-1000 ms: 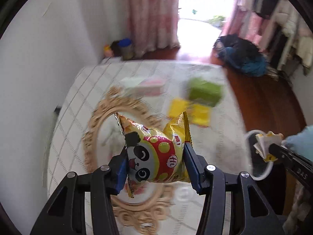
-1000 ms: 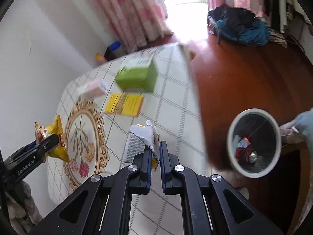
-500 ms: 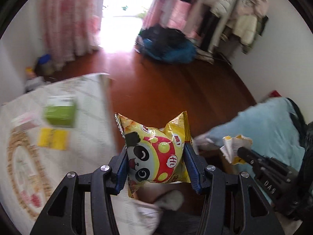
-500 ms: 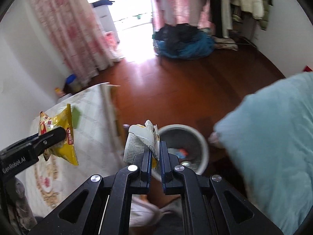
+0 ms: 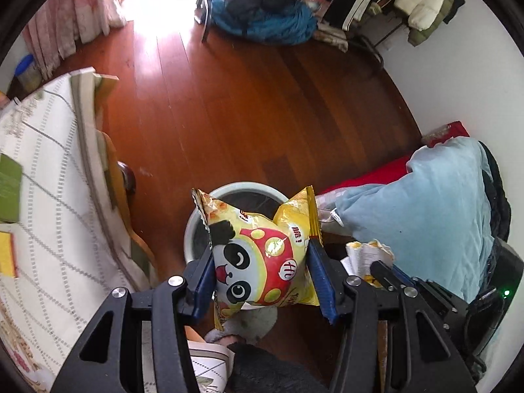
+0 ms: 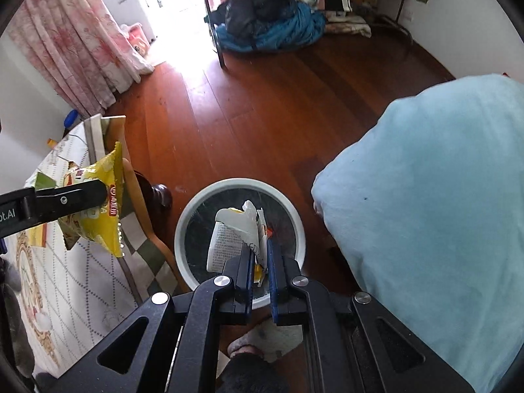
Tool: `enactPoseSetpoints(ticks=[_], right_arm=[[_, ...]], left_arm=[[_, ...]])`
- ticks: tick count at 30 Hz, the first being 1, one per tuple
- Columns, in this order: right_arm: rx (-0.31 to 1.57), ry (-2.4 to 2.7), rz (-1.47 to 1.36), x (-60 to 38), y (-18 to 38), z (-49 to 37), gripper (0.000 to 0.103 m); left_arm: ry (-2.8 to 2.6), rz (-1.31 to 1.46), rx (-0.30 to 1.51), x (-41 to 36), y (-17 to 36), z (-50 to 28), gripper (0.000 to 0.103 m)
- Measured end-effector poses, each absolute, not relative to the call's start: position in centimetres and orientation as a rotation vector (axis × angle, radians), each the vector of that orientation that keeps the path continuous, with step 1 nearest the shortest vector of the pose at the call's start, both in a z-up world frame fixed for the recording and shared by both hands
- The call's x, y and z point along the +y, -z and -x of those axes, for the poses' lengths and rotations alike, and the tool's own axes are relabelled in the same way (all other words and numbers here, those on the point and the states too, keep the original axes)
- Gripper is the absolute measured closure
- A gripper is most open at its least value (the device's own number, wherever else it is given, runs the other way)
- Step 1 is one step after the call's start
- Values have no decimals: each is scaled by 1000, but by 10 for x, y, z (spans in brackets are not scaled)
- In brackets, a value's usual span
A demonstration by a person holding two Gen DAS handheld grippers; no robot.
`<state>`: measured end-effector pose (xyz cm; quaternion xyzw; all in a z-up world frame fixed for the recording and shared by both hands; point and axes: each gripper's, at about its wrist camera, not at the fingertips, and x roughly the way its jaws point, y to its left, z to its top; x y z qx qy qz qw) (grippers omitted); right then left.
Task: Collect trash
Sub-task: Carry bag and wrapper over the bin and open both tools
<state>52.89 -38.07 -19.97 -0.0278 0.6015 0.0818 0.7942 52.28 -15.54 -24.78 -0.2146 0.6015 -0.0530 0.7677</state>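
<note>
My left gripper [image 5: 260, 262] is shut on a yellow panda snack bag [image 5: 262, 255], held above the near rim of a round white trash bin [image 5: 229, 190] on the floor. My right gripper [image 6: 260, 255] is shut on a crumpled white wrapper [image 6: 234, 232] and holds it over the open bin [image 6: 196, 216]. The snack bag also shows in the right wrist view [image 6: 98, 203], left of the bin, over the table edge. The wrapper shows in the left wrist view [image 5: 366, 252] to the right of the bag.
The table with a checked cloth [image 5: 49, 196] is to the left, with a green box [image 5: 9, 190] on it. A light blue blanket [image 6: 425, 196] lies to the right. A pile of clothes [image 6: 268, 26] sits far across the wooden floor. A slippered foot [image 6: 258, 340] is below the bin.
Both grippers swung from over the table to the right and down toward the floor bin, each still holding its trash. The bin now lies right under the wrapper.
</note>
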Motion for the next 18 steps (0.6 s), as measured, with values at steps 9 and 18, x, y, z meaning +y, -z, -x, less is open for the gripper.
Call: enactPoseSetpoints(ticks=[9,18], right_arm=[[1352,-142,77,-370,239,-543,61],[1326,-121,28,-374,227,-524,0]], left_arm=[[83,466,1316,-150,264,-531,4],[-67,342,1244,-128,238,-479,4]])
